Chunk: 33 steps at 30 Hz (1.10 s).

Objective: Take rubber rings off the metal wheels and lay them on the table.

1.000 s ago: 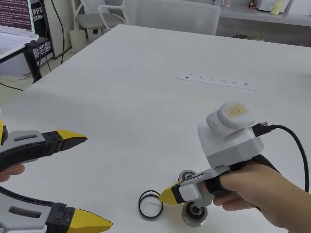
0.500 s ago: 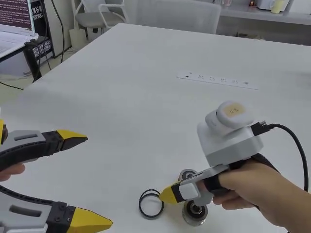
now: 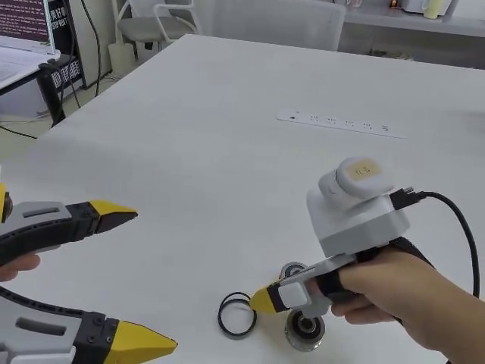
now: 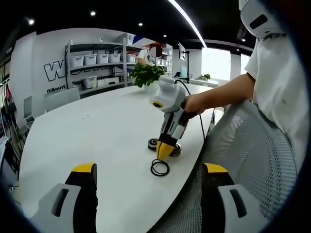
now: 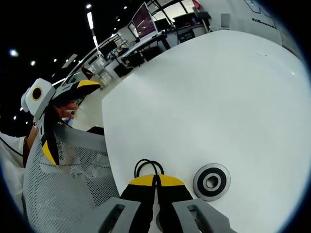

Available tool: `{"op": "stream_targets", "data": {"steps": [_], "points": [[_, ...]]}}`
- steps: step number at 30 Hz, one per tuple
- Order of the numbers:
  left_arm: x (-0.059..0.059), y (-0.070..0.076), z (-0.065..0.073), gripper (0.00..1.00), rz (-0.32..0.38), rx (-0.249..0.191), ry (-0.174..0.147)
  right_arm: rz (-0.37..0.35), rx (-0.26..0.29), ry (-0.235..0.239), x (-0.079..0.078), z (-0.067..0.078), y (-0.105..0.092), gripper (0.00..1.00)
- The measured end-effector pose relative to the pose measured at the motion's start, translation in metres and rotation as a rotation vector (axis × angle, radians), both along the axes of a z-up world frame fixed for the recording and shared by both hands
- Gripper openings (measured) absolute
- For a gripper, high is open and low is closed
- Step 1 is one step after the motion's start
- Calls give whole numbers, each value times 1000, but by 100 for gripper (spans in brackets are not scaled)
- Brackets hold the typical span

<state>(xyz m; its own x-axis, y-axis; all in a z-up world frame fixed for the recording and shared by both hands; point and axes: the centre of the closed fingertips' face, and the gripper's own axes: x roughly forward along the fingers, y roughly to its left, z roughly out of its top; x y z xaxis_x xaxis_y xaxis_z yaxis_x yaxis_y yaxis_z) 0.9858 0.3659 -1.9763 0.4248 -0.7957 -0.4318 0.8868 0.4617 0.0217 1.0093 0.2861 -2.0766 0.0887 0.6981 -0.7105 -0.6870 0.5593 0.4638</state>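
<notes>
Hiding part of round metal wheels (image 3: 305,331), right gripper (image 3: 261,301) jaws pressed together, thin black rubber rings (image 3: 236,316) at its tip, left gripper (image 3: 155,280) jaws wide, white power strip (image 3: 337,125) beyond

The white table (image 3: 227,152) carries two black rubber rings (image 3: 236,316), lying flat and overlapping close to its near edge. Two metal wheels (image 3: 305,331) sit just beside the rings. A white power strip (image 3: 339,123) lies well apart, toward the far edge.
</notes>
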Motion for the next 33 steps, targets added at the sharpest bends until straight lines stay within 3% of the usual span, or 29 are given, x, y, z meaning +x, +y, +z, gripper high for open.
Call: {"op": "stream_targets", "data": {"steps": [33], "points": [[-1, -1, -1, 86, -3, 9, 9, 28, -41, -44, 2, -5, 0, 0]]}}
